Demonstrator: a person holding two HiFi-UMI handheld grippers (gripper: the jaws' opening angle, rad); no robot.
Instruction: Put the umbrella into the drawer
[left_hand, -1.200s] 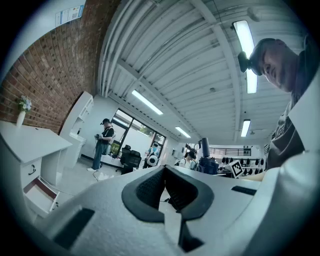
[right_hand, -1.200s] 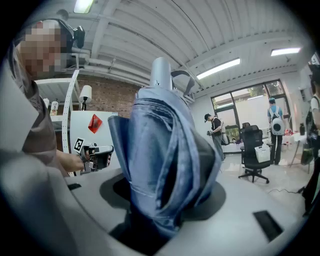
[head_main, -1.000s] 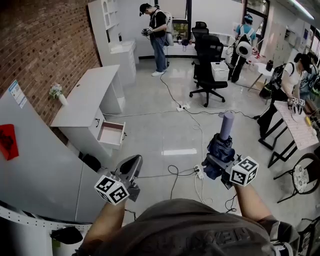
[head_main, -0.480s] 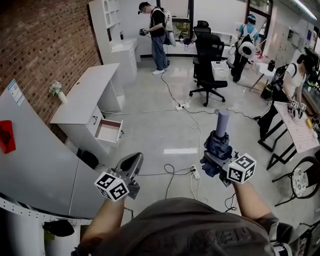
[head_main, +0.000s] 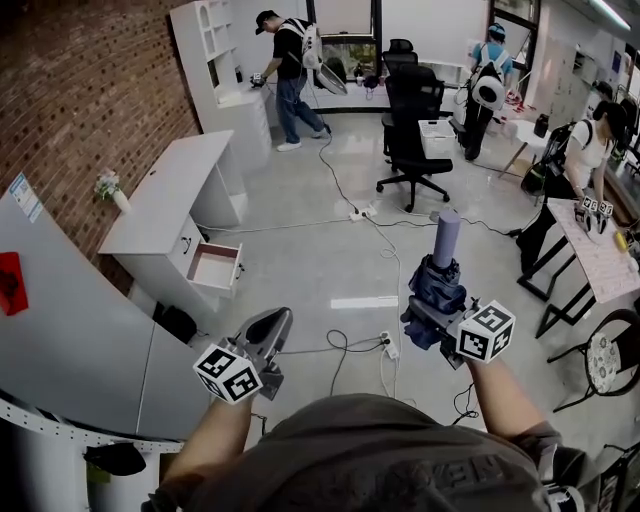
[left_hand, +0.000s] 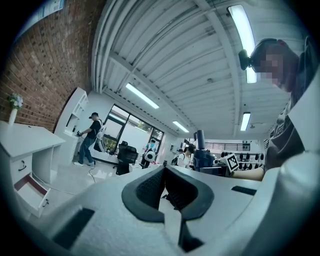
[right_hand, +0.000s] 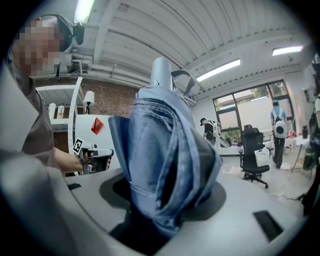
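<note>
A folded blue umbrella (head_main: 437, 285) with a pale lilac handle (head_main: 446, 237) stands upright in my right gripper (head_main: 432, 302), which is shut on its fabric body. In the right gripper view the umbrella (right_hand: 160, 150) fills the space between the jaws. My left gripper (head_main: 268, 328) is held level at the lower left, its pads together with nothing in them (left_hand: 164, 171). The white desk (head_main: 165, 190) stands by the brick wall at the left, and its drawer (head_main: 215, 268) is pulled open and looks empty. Both grippers are well short of it.
Cables and a power strip (head_main: 388, 343) lie on the floor just ahead. A black office chair (head_main: 412, 110) stands further back. A black-legged table (head_main: 600, 250) and seated person are at the right, a grey curved panel (head_main: 70, 330) at the near left. Other people stand at the back.
Both grippers have drifted a little forward over the floor, the umbrella still held. The person at the back has stepped left to the white cabinet.
</note>
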